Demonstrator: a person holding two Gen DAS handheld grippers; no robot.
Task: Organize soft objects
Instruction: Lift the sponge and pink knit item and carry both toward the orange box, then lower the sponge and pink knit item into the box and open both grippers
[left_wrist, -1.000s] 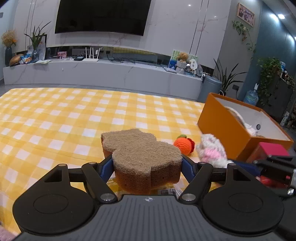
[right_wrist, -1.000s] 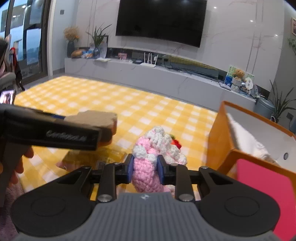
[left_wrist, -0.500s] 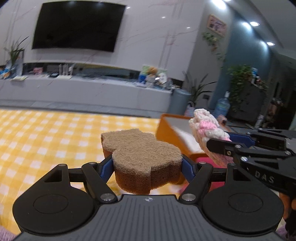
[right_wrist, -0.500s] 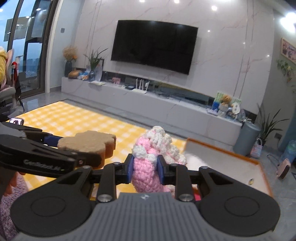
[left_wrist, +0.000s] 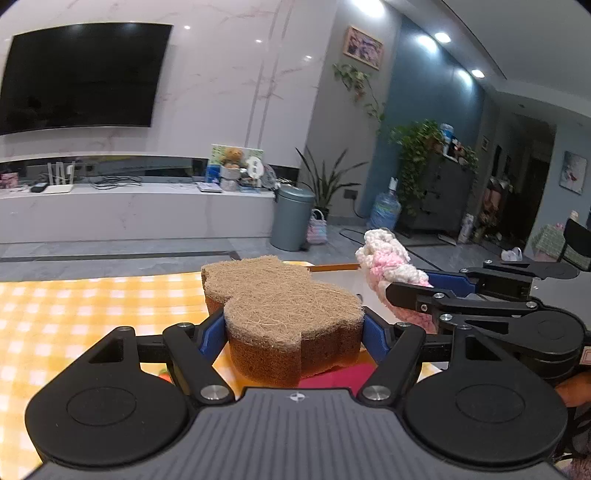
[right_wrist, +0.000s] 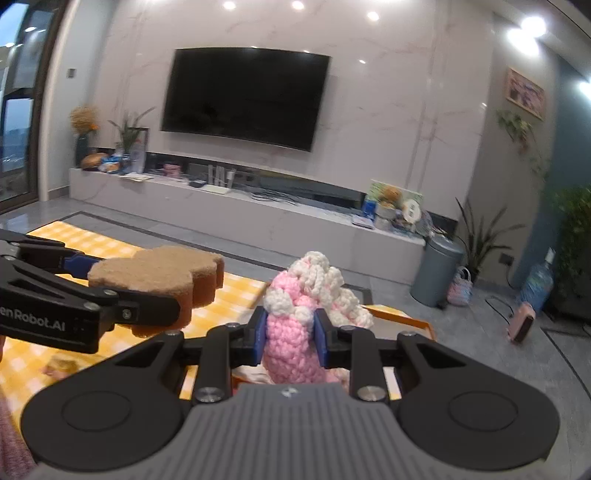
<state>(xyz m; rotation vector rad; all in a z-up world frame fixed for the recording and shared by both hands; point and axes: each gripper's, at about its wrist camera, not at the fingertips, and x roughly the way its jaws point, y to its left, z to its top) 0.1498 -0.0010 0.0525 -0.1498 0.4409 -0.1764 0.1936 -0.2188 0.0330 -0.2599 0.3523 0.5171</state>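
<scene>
The left gripper (left_wrist: 294, 328) clamps a brown sponge (left_wrist: 284, 310), the right gripper (right_wrist: 290, 332) a pink crocheted toy (right_wrist: 295, 343), both above the orange box (right_wrist: 402, 317). Only the left view shows the box's pink flap (left_wrist: 340, 373).

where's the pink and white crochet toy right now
The crochet toy is clamped in the right gripper, held in the air above the orange box. In the left wrist view it sits to the right of the sponge.

Sponge (left_wrist: 291, 317) left of crochet toy (left_wrist: 388, 264), above table (left_wrist: 92, 306).
</scene>
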